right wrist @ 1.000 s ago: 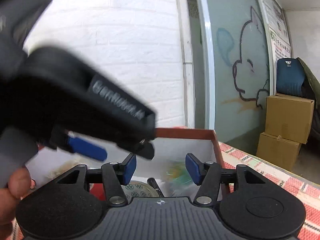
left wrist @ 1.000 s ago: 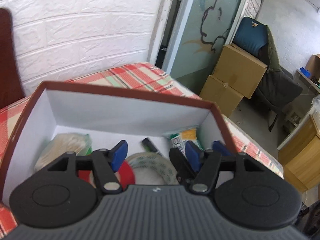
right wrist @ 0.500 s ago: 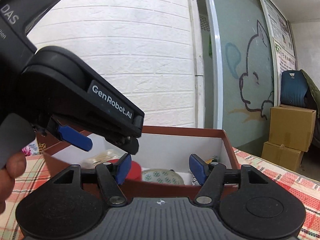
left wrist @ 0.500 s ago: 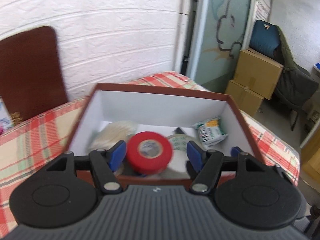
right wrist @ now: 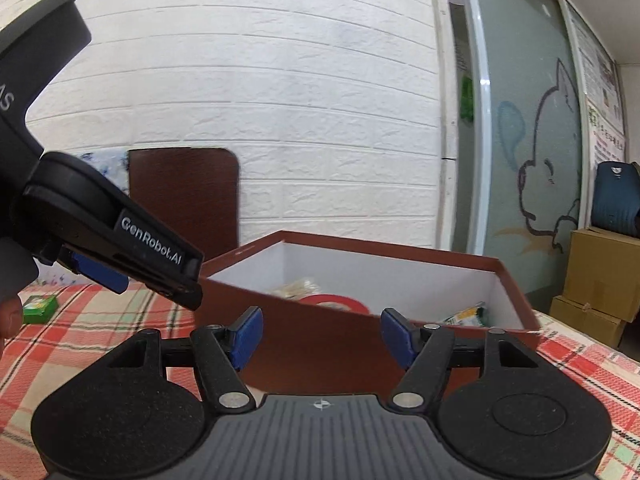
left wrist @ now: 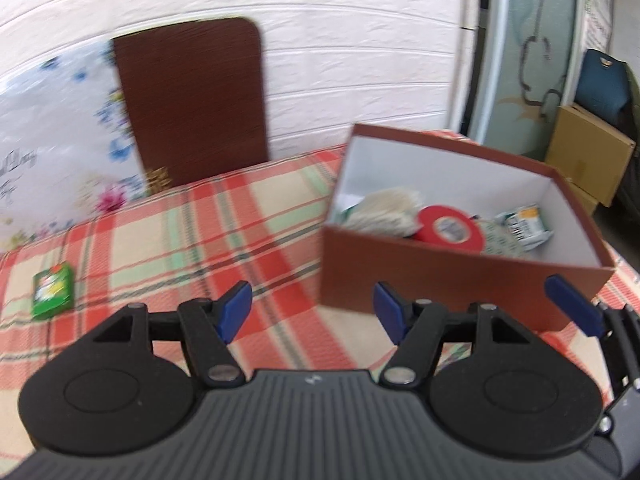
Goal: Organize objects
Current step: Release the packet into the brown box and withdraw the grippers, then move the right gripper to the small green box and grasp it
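Two handheld grippers, one open box, assorted small goods, on a table under a red, green and cream plaid cloth (left wrist: pixel 256 216).

Legible writing: white lettering "GenRobot.AI" on the black body of the left gripper (right wrist: pixel 100 272) as seen from the right wrist view; a fragment "AS" on the handle part above it. Print on the goods is too blurred to read.

Box (left wrist: pixel 460 276): brown cardboard outside, white inside, lid off, standing on the cloth right of centre in the left wrist view, one corner turned toward the camera. Contents:
- red tape roll (left wrist: pixel 448 228), pale label at its core, leaning near the front wall;
- pale woven or fibrous bundle (left wrist: pixel 384 212), left of the roll and touching it;
- packet with green and yellow print (left wrist: pixel 524 224), toward the right wall;
- whitish patterned roll (left wrist: pixel 500 240), partly hidden between the red roll and the packet.

Loose item: small green packet (left wrist: pixel 54 290) lying flat on the cloth, well apart from the box, at the far left.

Left gripper (left wrist: pixel 312 310): blue pads spread, nothing between them, hovering over bare cloth just left of the box.

Right gripper (right wrist: pixel 322 336): blue pads apart and widening, nothing gripped; the box's near wall lies beyond them. One of its blue fingertips (left wrist: pixel 572 312) shows beside the box's right corner in the left wrist view.

Background: white brick wall, dark brown board (left wrist: pixel 192 96) leaning against it, floral sheet (left wrist: pixel 56 128) beside the board, stacked cardboard cartons (right wrist: pixel 600 276) at right.
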Tool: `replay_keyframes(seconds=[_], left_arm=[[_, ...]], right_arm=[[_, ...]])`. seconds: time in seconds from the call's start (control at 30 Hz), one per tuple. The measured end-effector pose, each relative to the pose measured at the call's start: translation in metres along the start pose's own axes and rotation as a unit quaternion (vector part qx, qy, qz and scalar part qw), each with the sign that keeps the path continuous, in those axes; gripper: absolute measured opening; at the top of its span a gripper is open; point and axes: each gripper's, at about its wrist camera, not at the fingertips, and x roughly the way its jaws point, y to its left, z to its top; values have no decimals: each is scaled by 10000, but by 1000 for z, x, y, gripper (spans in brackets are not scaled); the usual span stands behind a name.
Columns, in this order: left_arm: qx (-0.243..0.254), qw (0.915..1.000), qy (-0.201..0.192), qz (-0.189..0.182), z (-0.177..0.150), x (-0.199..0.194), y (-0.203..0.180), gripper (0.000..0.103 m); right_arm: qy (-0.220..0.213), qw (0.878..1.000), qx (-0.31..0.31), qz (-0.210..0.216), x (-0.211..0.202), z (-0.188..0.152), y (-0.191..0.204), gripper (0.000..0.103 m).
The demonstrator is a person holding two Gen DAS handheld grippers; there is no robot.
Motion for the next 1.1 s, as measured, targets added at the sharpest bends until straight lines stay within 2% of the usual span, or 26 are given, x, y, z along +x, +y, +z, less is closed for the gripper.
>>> replay_keyframes(seconds=[0.27,0.57,1.1], left_arm=[[-260,9993,49,258,-23,-9,40,69],[-585,9962,119,638,-45,-14,94,70],[-1164,9803,248,1578,-87,-11,203,70]], right_arm=[[64,9988,-320,378,-27,-1,52,65],[199,9955,-567,733,-30,0,92,65],[392,9769,-1333,1621,-26,-2,190,65]])
